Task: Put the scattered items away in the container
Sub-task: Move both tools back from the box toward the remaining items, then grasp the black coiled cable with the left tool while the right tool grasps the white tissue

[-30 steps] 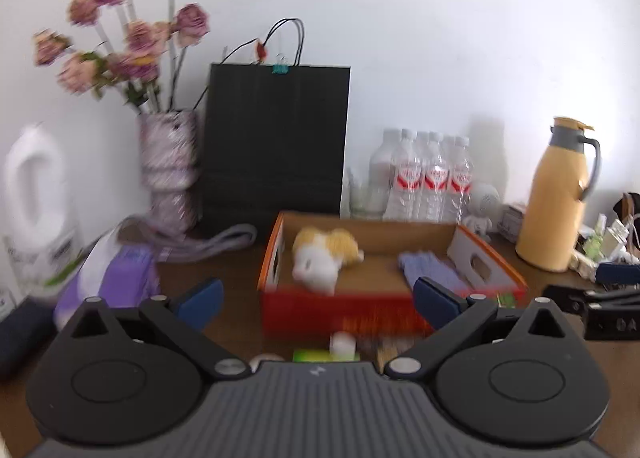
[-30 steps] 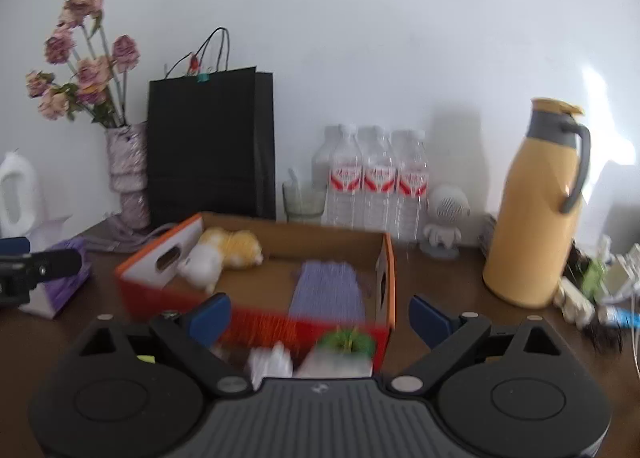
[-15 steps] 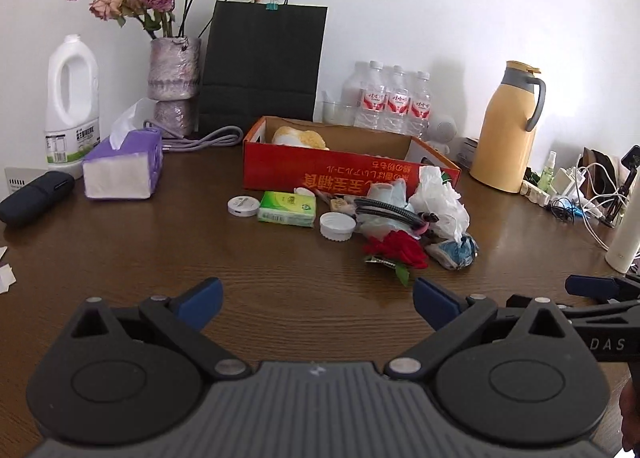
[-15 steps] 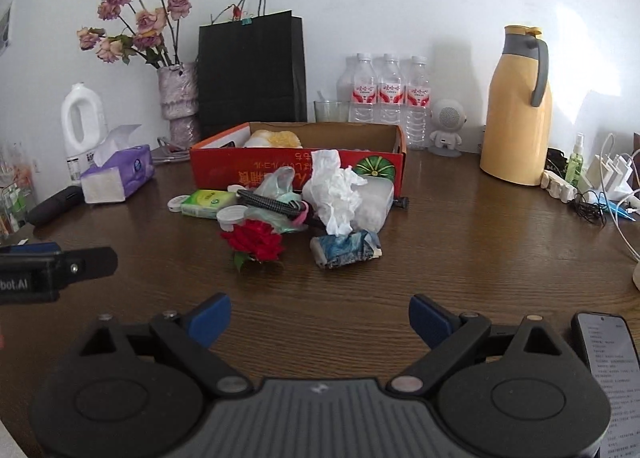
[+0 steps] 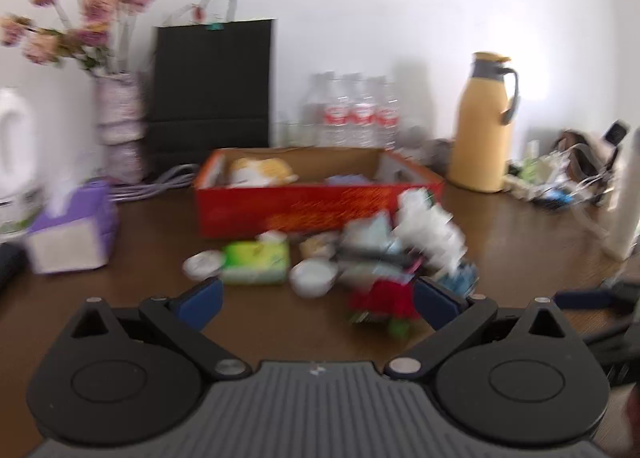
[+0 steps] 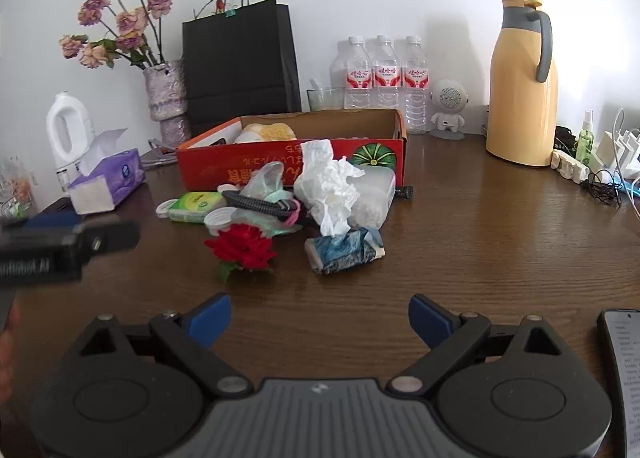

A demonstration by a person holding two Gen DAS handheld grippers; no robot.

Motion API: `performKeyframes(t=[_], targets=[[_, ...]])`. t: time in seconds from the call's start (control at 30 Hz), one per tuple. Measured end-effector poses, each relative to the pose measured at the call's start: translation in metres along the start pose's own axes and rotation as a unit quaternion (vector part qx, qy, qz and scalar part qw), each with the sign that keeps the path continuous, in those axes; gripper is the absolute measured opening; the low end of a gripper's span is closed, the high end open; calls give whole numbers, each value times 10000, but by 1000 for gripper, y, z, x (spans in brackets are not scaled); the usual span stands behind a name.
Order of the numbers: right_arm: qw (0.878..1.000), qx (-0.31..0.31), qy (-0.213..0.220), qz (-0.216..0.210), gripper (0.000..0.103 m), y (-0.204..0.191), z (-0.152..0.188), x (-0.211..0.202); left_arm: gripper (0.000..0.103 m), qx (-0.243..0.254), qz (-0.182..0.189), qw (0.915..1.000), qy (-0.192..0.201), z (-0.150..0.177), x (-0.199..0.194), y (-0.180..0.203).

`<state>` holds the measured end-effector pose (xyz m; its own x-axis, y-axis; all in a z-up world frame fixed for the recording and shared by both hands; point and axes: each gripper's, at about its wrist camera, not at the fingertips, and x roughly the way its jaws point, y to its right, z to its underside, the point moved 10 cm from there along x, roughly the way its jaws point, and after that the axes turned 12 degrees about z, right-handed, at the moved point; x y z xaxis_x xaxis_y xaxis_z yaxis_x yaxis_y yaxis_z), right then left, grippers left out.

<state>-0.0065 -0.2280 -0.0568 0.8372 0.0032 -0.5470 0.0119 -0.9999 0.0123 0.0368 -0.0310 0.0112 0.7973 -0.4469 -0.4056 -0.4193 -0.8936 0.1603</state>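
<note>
A red cardboard box [image 6: 288, 164] [image 5: 280, 206] stands on the brown table with a plush toy [image 6: 266, 132] inside. In front of it lies a pile: a red rose [image 6: 244, 246] [image 5: 384, 298], crumpled white tissue [image 6: 326, 186], a blue tissue pack [image 6: 344, 250], a green packet [image 6: 196, 204] [image 5: 256, 260], white lids [image 6: 220, 218] and a black strap [image 6: 256, 202]. My right gripper [image 6: 320, 318] is open and empty, short of the pile. My left gripper [image 5: 316, 300] is open and empty, just in front of the lids and rose; it also shows in the right wrist view [image 6: 68, 246].
A purple tissue box [image 6: 108, 182], white jug [image 6: 68, 134], flower vase [image 6: 166, 98], black paper bag [image 6: 240, 58], water bottles [image 6: 384, 74] and yellow thermos [image 6: 522, 82] ring the box. Chargers and cables [image 6: 600, 174] lie at the right. A phone [image 6: 624, 362] lies by my right gripper.
Both grippers pulled back from the box a second ago; since half a second ago they have moved forward toward the pile, the left one faster and blurred. Both stay open.
</note>
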Motion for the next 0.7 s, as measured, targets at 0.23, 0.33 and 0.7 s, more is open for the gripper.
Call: performKeyframes(t=[0.23, 0.33, 0.7], targets=[[9999, 63, -74, 49, 96, 4, -7, 19, 40, -743, 70, 9955, -583, -36, 85, -31], [9998, -12, -47, 169, 96, 7, -13, 28, 29, -990, 139, 9906, -937, -32, 111, -42], [9997, -33, 236, 70, 95, 9, -56, 61, 7, -1109, 704, 9831, -1278, -14, 126, -28]])
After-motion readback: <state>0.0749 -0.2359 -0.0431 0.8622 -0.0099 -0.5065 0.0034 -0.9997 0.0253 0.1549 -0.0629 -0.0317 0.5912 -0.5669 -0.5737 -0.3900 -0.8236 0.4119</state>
